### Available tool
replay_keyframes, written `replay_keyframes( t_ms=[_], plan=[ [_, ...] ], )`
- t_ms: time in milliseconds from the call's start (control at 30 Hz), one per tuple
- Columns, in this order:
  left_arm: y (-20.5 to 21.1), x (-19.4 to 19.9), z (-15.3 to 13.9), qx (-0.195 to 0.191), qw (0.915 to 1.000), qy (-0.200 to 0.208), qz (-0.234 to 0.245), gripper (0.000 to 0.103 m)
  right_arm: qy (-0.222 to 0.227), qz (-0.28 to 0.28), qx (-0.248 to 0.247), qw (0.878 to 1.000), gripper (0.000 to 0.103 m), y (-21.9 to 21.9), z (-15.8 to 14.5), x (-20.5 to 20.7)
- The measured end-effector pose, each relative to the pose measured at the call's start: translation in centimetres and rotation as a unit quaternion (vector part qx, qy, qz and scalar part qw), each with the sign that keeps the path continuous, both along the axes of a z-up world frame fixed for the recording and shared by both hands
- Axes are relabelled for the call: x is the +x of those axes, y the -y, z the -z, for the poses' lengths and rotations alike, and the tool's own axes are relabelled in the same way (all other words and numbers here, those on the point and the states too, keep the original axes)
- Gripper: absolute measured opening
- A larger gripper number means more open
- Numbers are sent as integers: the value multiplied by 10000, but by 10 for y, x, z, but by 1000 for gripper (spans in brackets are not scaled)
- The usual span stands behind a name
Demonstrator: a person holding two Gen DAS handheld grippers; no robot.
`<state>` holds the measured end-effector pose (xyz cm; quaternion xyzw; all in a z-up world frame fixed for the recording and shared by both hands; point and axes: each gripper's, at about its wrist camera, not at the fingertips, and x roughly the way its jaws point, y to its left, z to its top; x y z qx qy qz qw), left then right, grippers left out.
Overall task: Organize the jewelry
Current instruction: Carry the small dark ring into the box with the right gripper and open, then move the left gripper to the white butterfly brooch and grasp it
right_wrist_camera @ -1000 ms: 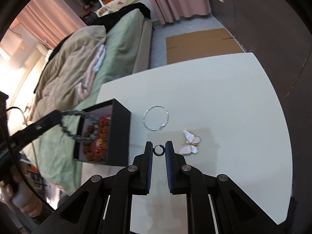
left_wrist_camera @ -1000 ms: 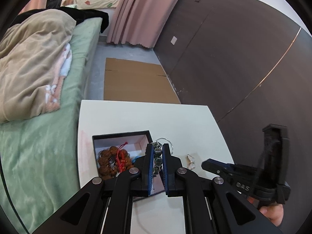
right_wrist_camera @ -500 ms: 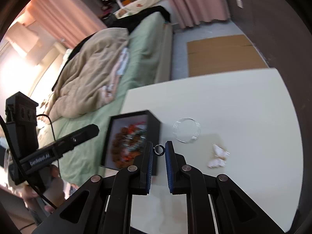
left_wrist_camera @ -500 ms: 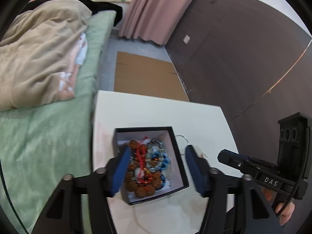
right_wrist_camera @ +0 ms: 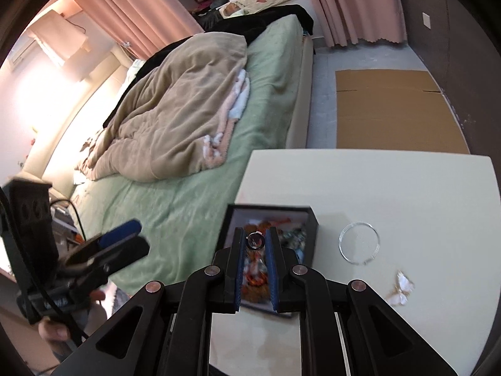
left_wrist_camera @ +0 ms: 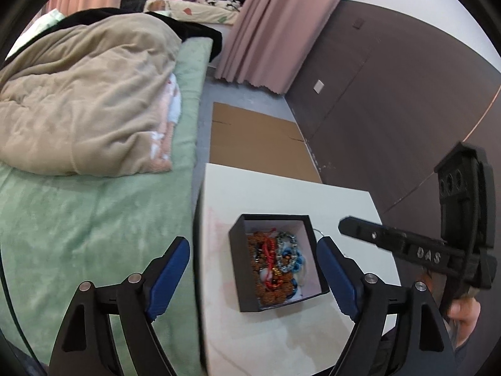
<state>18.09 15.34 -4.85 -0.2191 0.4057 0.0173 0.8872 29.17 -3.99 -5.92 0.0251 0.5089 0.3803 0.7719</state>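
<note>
A black open box (left_wrist_camera: pixel 238 269) stands on the white table (left_wrist_camera: pixel 281 200), holding brown beads, a red cord and a silver-blue chain bracelet (left_wrist_camera: pixel 283 252). My left gripper (left_wrist_camera: pixel 252 269) is open and empty, raised above and in front of the box. My right gripper (right_wrist_camera: pixel 255 241) is shut on a small dark ring (right_wrist_camera: pixel 255 240) and holds it over the box (right_wrist_camera: pixel 308 219). A thin silver bangle (right_wrist_camera: pixel 359 246) and a white butterfly clip (right_wrist_camera: pixel 400 288) lie on the table (right_wrist_camera: pixel 391 188) to the right of the box.
A bed with a green sheet (left_wrist_camera: pixel 94 219) and a beige blanket (left_wrist_camera: pixel 84 94) runs along the table's left side. Flat cardboard (left_wrist_camera: pixel 256 138) lies on the floor beyond the table. A dark panelled wall (left_wrist_camera: pixel 391 94) stands to the right.
My left gripper opened, let the chain bracelet fall into the box, and drew back. My right gripper carried the ring left from the table to above the box.
</note>
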Motion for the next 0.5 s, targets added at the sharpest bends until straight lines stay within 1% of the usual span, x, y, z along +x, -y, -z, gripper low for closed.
replay_keyframes(
  t_ms=[33,67,100,133,233,300,500],
  plan=[
    [0,-1,0,-2,10000,3,-15,84,-32,38,3,10000,38,0,1,2],
    [-1,-2,-1,-1,10000,6,-29,84,-40,130,59,9999,49,3,2,3],
    [-1,-3,-1,5,10000,3,-34,84,-3,202,101,9997,64,8,2,2],
    [-1,-3,-1,11,10000,0,-33,84,43,253,121,9996,66,12,2,1],
    [4,-2,0,-6,10000,19,19,84,15,292,174,9994,66,24,0,-1],
    [8,0,1,-32,10000,31,55,84,75,385,203,9990,66,35,-2,-1],
    [26,7,-1,27,9998,98,146,84,13,650,248,9976,66,73,-1,0]
  ],
)
